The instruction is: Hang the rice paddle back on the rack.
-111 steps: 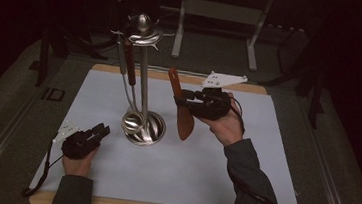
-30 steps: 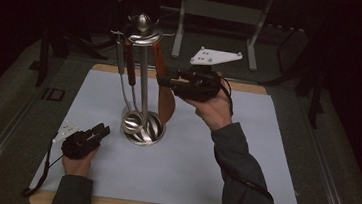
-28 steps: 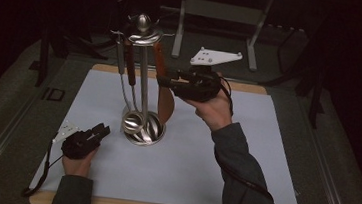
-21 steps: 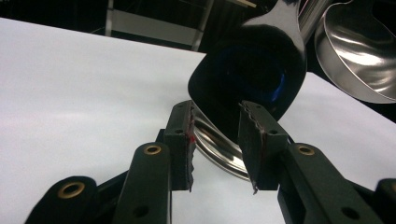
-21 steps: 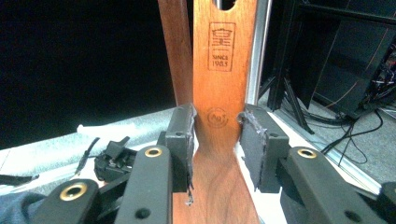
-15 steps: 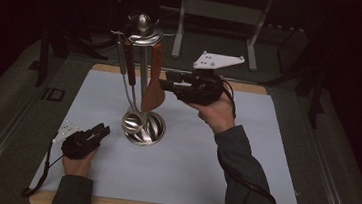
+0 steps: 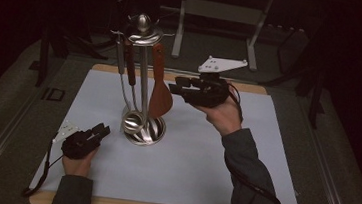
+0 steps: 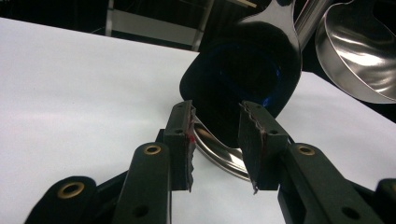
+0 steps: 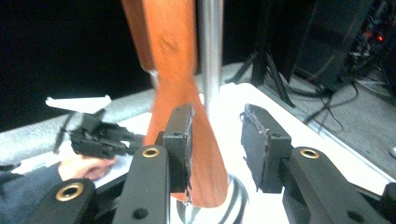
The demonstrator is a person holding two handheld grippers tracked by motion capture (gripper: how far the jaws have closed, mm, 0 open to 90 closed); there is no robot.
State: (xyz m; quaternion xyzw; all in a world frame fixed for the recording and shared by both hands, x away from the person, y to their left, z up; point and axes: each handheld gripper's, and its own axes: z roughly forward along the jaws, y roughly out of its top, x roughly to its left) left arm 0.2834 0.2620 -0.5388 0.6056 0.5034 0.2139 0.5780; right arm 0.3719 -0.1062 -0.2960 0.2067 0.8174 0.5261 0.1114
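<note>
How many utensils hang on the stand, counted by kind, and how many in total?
Wooden spatula: 1
Metal ladle: 1
Brown-handled utensil, head hidden: 1
Total: 3 on the stand

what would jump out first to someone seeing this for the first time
Most likely the shiny metal utensil stand rising from the white mat at centre-left, with a wooden spatula hanging from its top ring beside metal utensils. Just right of it, the right gripper is held raised, its jaws open and pointing at the spatula's blade. The left gripper rests low on the mat, open, aimed at the stand's round base.
</note>
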